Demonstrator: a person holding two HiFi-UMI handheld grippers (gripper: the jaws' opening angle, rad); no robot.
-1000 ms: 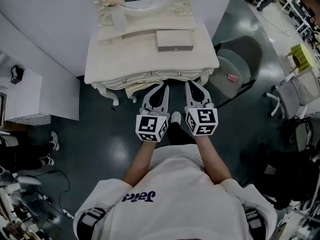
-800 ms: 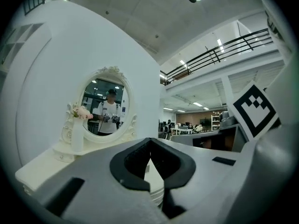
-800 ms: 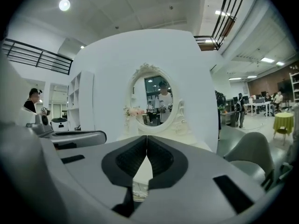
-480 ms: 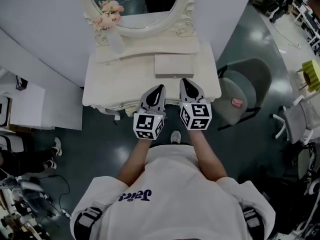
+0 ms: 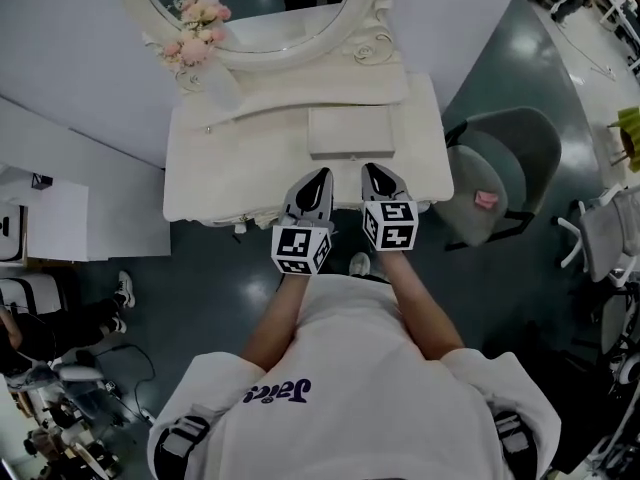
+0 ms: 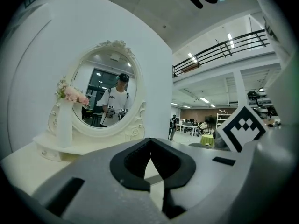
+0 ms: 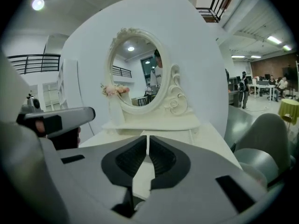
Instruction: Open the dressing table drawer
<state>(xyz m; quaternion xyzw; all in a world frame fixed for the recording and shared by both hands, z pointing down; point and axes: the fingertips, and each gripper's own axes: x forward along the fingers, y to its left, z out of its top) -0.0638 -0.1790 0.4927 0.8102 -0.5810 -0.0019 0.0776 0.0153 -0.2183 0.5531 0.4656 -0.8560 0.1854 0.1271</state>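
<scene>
Cream, carved dressing table [image 5: 230, 168] with oval mirror [image 5: 262, 13] at 12 o'clock. Left gripper [image 5: 324, 174] and right gripper [image 5: 373, 169] hover above its front edge, jaws closed, empty. Drawer front hidden beneath tabletop.

- Your head view is bright and evenly lit from overhead. The cream dressing table [image 5: 200, 183] is nearly washed out against the dark floor [image 5: 230, 298].
- The glossy floor shows soft pale glare patches, and shadows are faint.
- Both gripper views have heavy fisheye: the walls bow and the corners go black.
- In your left gripper view the ceiling strip lights [image 6: 231, 37] flare. The left gripper [image 6: 150, 146] is soft up close, and the mirror [image 6: 110, 94] is sharper.
- In your right gripper view a ceiling lamp [image 7: 38, 3] glows at top left. The right gripper [image 7: 147, 141] is blurry close to the lens.
</scene>
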